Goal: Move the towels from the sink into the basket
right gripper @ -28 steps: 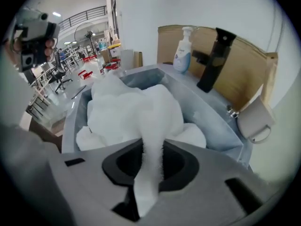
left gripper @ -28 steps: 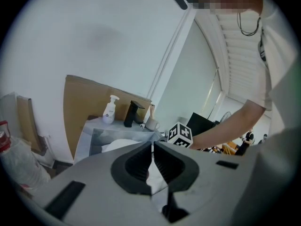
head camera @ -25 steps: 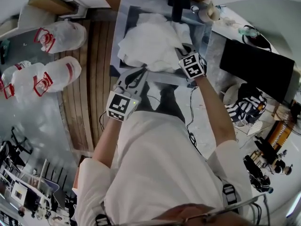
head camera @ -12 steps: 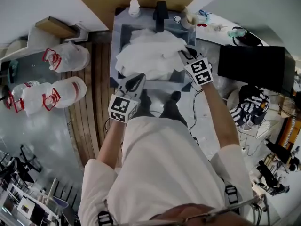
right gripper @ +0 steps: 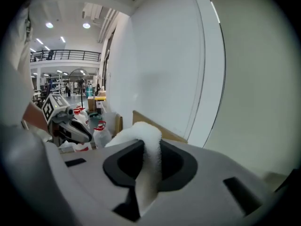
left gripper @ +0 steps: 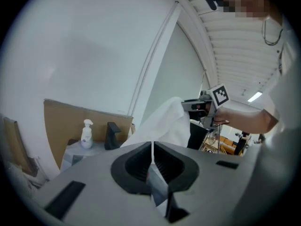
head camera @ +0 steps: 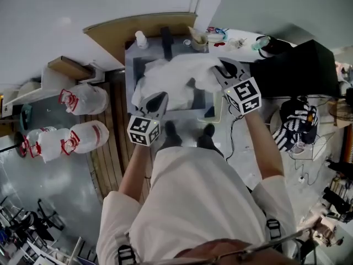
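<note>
Holding the towel (head camera: 175, 77) up over the sink (head camera: 131, 59), lower part draped inside. My right gripper (head camera: 222, 68) is clamped on a thick fold, left gripper (head camera: 158, 98) pinching a thin edge.

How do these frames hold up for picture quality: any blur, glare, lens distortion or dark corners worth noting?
Head view: strong fisheye bend along the wall, even light, the towel above the sink nearly blown out white. Left gripper view: black round vignette, the jaws soft, close to the lens. Right gripper view: same vignette, the towel between the jaws soft, the ceiling lamps glaring.
</note>
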A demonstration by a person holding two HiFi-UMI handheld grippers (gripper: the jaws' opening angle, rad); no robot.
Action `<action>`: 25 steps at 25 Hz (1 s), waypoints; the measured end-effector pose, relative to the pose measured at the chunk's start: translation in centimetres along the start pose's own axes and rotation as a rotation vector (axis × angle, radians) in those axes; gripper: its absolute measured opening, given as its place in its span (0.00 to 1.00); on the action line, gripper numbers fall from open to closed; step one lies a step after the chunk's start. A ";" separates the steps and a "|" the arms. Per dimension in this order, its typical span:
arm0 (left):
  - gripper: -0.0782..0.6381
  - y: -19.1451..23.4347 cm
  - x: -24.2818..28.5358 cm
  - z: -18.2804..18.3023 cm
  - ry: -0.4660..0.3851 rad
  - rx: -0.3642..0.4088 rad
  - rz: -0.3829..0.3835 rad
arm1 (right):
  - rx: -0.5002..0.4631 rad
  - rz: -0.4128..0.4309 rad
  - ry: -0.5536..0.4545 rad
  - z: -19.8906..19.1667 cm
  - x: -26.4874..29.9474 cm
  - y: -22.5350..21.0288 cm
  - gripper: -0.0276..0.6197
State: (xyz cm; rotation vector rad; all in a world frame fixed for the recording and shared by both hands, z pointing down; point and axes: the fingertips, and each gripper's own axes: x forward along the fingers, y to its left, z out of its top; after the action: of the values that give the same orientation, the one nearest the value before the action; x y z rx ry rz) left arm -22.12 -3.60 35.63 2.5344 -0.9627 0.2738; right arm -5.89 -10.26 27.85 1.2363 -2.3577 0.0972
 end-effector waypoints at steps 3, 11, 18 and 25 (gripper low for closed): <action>0.13 -1.9 1.1 1.8 -0.019 0.020 -0.031 | -0.001 -0.051 -0.051 2.2 -4.1 -1.9 0.14; 0.13 -7.1 4.8 6.0 -0.064 0.062 -0.109 | 0.000 -0.230 -0.087 3.3 -15.5 -8.1 0.14; 0.13 -11.6 8.7 7.2 -0.053 0.095 -0.195 | 0.052 -0.362 -0.055 0.7 -22.7 -12.9 0.14; 0.13 -14.5 10.6 6.1 -0.010 0.109 -0.235 | 0.113 -0.393 -0.039 -3.2 -25.2 -13.6 0.14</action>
State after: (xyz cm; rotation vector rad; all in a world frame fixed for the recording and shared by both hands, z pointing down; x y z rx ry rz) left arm -4.36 -2.78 29.12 2.7195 -0.6606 0.2488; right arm 18.25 1.70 17.53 1.7456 -2.1184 0.0778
